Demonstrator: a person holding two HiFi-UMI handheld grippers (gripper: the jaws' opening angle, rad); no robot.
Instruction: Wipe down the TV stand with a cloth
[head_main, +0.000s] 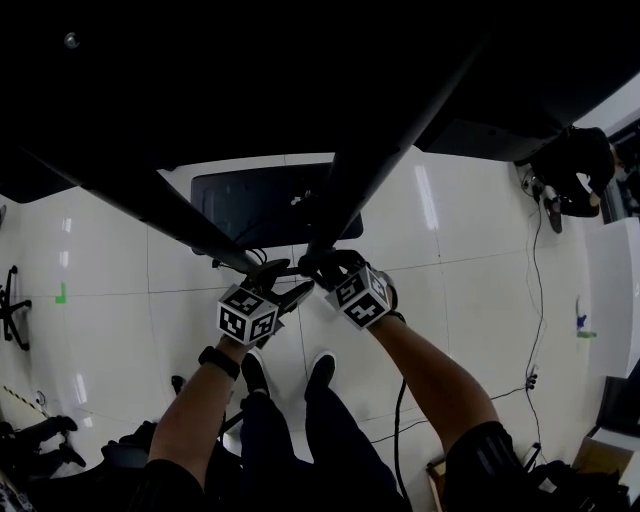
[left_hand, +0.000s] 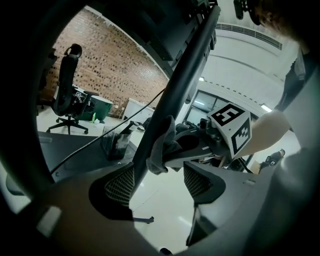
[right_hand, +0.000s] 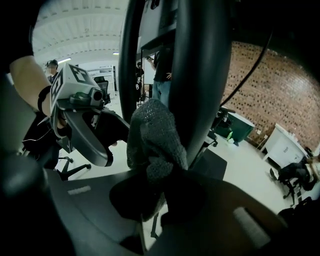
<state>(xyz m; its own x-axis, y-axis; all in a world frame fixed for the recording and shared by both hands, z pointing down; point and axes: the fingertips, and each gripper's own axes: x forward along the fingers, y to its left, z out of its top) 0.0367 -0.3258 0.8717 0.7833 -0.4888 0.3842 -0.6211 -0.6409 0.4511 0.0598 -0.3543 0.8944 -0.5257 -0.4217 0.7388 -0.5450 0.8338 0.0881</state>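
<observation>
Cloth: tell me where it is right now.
Right gripper view, centre: the grey cloth is clamped in the jaws of the right gripper and pressed against the black stand pole.

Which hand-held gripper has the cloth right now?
The right hand-held gripper: its jaws are shut on the grey cloth, held against the TV stand post. The left hand-held gripper has its jaws apart, no cloth.

No text is readable (the marker cube (head_main: 247, 313) shows only black-and-white square patterns).
</observation>
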